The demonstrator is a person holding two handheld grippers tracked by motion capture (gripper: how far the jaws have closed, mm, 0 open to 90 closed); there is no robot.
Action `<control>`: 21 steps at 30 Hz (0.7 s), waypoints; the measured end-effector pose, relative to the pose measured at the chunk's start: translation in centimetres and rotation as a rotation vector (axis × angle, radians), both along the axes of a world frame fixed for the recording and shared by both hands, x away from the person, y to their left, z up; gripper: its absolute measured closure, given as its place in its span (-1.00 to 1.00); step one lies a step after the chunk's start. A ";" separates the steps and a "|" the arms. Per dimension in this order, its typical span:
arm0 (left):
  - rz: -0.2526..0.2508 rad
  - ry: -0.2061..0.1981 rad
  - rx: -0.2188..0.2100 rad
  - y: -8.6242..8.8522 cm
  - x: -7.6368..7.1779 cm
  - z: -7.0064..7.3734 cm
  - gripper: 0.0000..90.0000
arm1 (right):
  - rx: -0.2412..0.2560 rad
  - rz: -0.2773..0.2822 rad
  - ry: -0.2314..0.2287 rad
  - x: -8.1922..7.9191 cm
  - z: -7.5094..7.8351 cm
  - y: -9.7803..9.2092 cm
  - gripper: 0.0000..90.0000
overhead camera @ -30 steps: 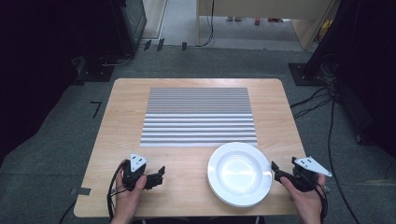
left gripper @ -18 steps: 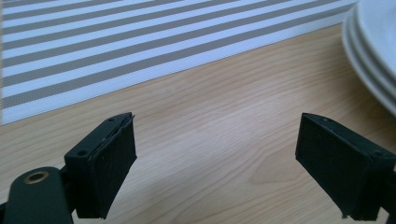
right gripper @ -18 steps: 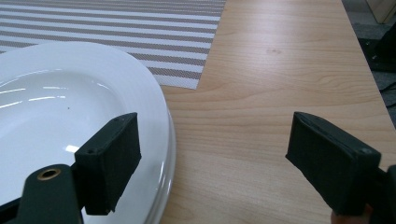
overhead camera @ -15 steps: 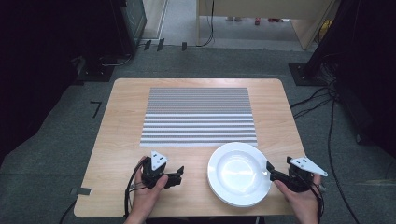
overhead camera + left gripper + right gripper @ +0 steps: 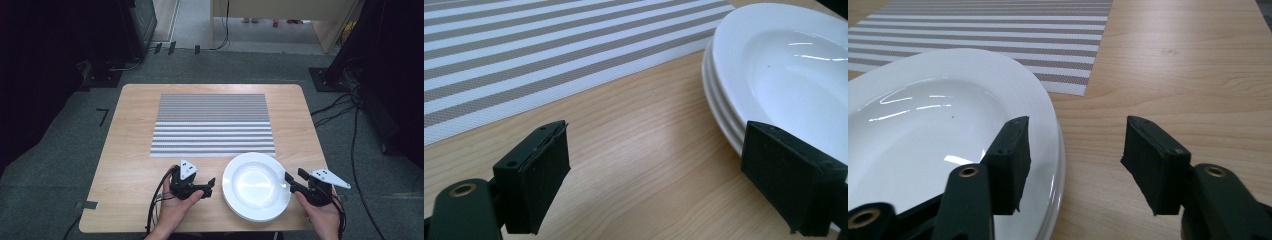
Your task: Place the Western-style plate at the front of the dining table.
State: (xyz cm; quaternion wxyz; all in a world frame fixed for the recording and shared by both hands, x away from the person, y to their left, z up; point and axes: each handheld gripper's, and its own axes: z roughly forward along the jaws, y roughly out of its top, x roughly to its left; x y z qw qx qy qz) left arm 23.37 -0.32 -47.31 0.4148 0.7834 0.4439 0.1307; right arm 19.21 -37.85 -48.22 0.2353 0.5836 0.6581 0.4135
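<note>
A striped placemat (image 5: 212, 125) is lying across the middle of the wooden table (image 5: 130, 150), while black cables (image 5: 350, 115) are trailing over the grey floor (image 5: 60, 165) to the right.

plates (image 5: 774, 75): cut by right edge | placemat (image 5: 998, 30): cut at top | forearms: mostly out of view

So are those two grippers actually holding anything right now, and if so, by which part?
Nothing is held. The left gripper and the right gripper are both open, one on each side of the stack of white plates, with nothing clamped between their jaws.
</note>
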 end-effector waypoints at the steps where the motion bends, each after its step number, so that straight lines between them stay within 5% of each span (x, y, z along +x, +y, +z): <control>1: -0.008 0.007 -0.010 -0.5 0.0 0.0 -0.72 | 0.022 0.005 -0.001 0.0 0.0 0.1 0.11; 12: -0.063 0.044 -0.061 -3.1 0.0 0.3 -0.66 | 0.150 0.058 0.066 0.2 -0.4 0.3 0.39; 21: -0.104 0.062 -0.071 -3.7 -0.5 -0.2 -0.20 | 0.195 0.053 0.067 0.3 -0.7 -0.4 0.64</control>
